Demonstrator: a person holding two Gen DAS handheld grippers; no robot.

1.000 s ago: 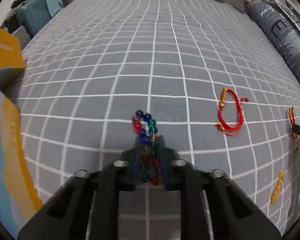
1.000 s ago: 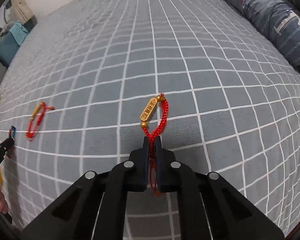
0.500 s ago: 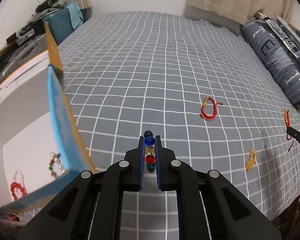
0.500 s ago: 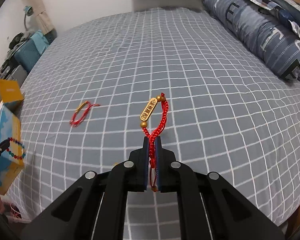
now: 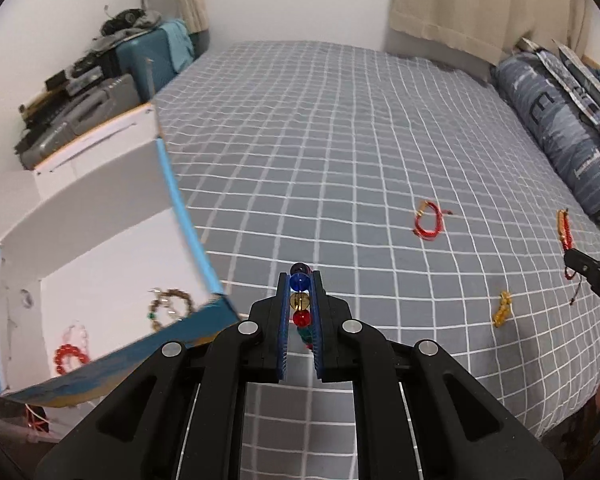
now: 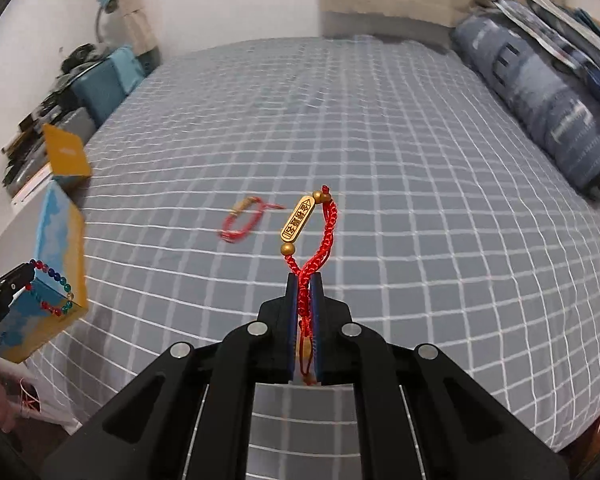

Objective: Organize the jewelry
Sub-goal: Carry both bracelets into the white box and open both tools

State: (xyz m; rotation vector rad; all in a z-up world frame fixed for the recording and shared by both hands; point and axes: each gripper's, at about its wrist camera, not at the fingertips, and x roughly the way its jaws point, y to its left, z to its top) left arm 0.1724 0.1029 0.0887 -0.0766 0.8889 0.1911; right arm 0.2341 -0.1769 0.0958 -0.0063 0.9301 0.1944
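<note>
My left gripper (image 5: 300,280) is shut on a multicoloured bead bracelet (image 5: 300,300) and holds it in the air beside an open white box (image 5: 100,264) with a blue rim. The box holds a red bead bracelet (image 5: 70,356) and a brown bead bracelet (image 5: 168,306). My right gripper (image 6: 305,280) is shut on a red cord bracelet with a gold plate (image 6: 298,220), lifted above the bed. It also shows in the left wrist view (image 5: 564,228). In the right wrist view the bead bracelet (image 6: 54,288) hangs from the left gripper at the far left.
A red cord bracelet (image 5: 428,222) and a small yellow bead piece (image 5: 502,308) lie on the grey checked bed sheet (image 5: 340,140). A blue pillow (image 5: 560,132) lies at the right. Suitcases and clutter (image 5: 100,80) stand past the box at the left.
Both grippers have risen from the bed with their bracelets. The left gripper has moved toward the open box, which now shows its inside. The right gripper has lifted and swung a little left.
</note>
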